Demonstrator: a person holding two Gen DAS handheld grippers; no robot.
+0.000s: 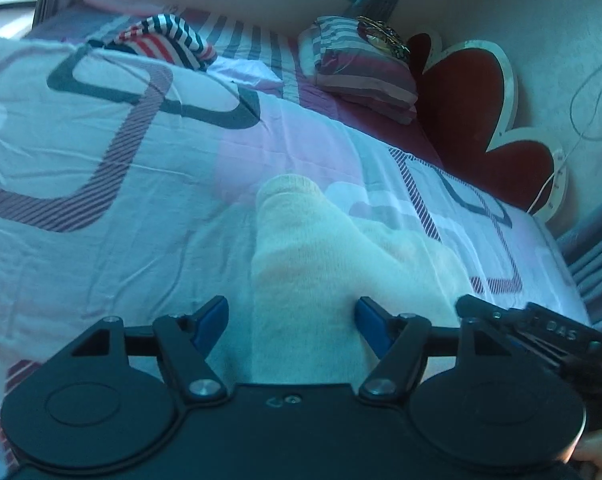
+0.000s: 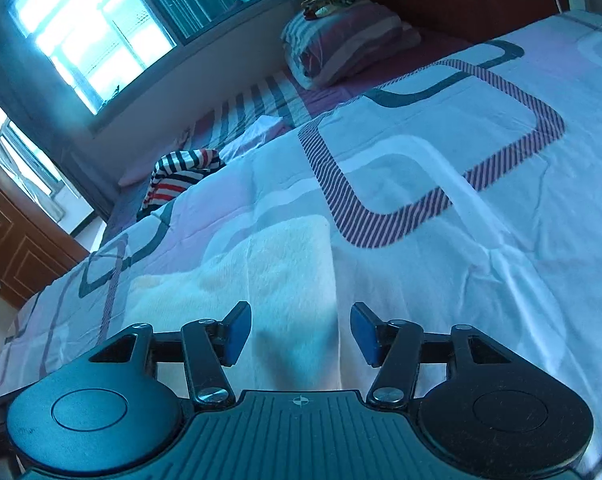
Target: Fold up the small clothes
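Garment lay flat on quilt; your left gripper and right gripper gaped wide, empty, so pinching could've snagged quilt too.

Cool blue cast, blown-out window (fisheye bends the edges), soft focus throughout.

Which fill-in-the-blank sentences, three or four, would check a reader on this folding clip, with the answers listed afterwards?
1. The cream garment lies on the patterned ____.
2. Both the left gripper and the right gripper have their jaws ____.
3. The pads on the gripper fingers are coloured ____.
4. The striped garment far up the bed has navy, white and ____ stripes.

Missing words: bedspread; open; blue; red
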